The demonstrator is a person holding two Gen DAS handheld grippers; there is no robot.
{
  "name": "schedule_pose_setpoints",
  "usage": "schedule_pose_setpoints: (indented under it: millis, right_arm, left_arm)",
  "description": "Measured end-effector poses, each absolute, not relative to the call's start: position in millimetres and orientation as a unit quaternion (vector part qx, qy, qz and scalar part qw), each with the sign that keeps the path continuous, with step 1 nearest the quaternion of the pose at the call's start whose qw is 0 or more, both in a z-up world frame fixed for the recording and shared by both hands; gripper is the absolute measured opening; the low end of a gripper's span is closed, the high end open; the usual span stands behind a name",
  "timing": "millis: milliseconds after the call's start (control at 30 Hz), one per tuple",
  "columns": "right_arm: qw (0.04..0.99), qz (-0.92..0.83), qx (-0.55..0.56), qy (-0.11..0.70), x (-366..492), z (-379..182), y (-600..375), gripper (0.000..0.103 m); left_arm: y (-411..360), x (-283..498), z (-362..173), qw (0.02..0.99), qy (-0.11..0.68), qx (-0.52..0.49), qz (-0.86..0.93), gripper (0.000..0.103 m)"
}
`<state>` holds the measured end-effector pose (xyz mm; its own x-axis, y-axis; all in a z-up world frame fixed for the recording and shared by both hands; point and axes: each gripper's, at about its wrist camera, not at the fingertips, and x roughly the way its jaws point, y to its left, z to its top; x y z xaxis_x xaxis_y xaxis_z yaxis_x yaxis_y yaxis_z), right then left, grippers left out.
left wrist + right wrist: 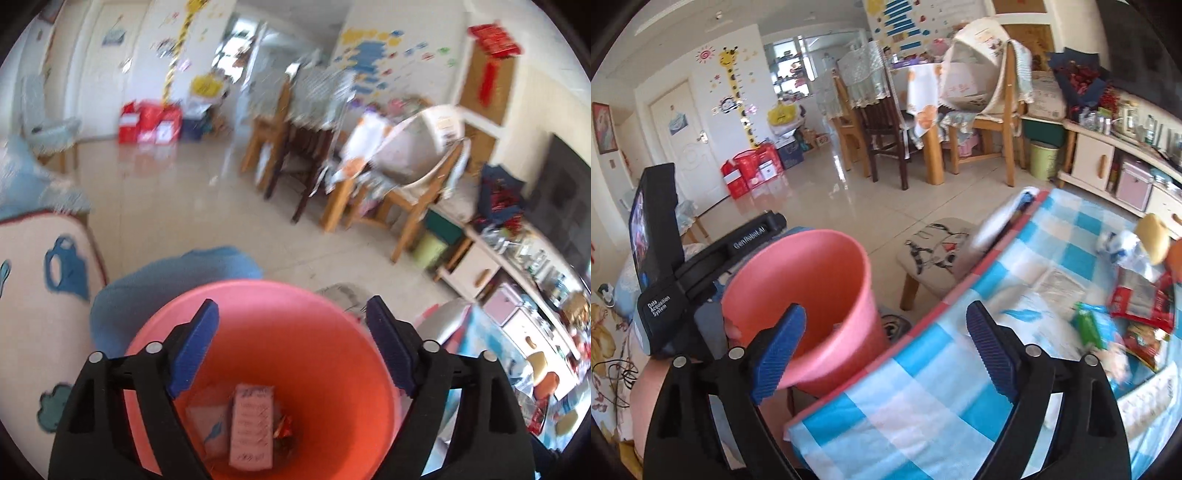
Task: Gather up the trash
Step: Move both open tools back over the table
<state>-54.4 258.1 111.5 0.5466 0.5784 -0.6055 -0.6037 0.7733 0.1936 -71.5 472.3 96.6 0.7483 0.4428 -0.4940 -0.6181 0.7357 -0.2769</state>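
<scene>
A pink bin (332, 369) sits right below my left gripper (291, 347), which is open and empty over its mouth. Inside lie a pink wrapper (253, 424), a pale packet (210, 428) and a small red scrap (282, 428). In the right wrist view the same bin (812, 295) is beside the table with the blue-checked cloth (942, 398). My right gripper (886, 343) is open and empty over the table's near edge. Trash lies at the table's right: a green packet (1089, 328), red wrappers (1141, 299) and crumpled plastic (1123, 247).
A small stool with a cat cushion (938, 251) stands beyond the bin. A dining table and wooden chairs (923, 110) are farther back. A low cabinet (1108, 162) runs along the right wall. A green bin (1043, 158) stands by it.
</scene>
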Motion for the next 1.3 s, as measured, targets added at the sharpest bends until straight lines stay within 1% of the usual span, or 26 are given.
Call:
schedule_pose_setpoints:
  millis: [167,233,333,433,567,767,933,1033,1300]
  right_arm:
    - [0.9,0.294,-0.009,0.322,-68,110,213,0.093]
    - [0.911,0.274,-0.023,0.308,-75,108,194,0.097]
    - [0.923,0.249,-0.053,0.289,-88,105,170,0.098]
    - [0.929,0.219,-0.066,0.29,-100,100,145,0.098]
    - [0.931,0.184,-0.041,0.313,-104,90,111,0.098]
    - [0.928,0.16,0.006,0.338,-100,78,67,0.098]
    - [0.933,0.154,0.015,0.324,-99,79,44,0.098]
    - [0.931,0.158,0.021,0.329,-95,78,35,0.098]
    - [0.926,0.166,0.059,0.333,-91,81,7,0.098]
  left_arm:
    - [444,-73,112,0.936,0.153,-0.183,0.26,0.086]
    - [432,-72,118,0.944,0.139,-0.169,0.247,0.087]
    - [414,-68,126,0.956,0.128,-0.147,0.219,0.092]
    - [394,-63,133,0.966,0.138,-0.107,0.193,0.092]
    - [367,-56,141,0.972,0.146,-0.056,0.177,0.092]
    - [346,-45,141,0.969,0.175,-0.04,0.172,0.092]
    - [331,-43,133,0.965,0.186,-0.038,0.181,0.092]
    - [322,-38,128,0.964,0.199,-0.036,0.175,0.092]
    - [293,-29,115,0.962,0.223,0.0,0.155,0.092]
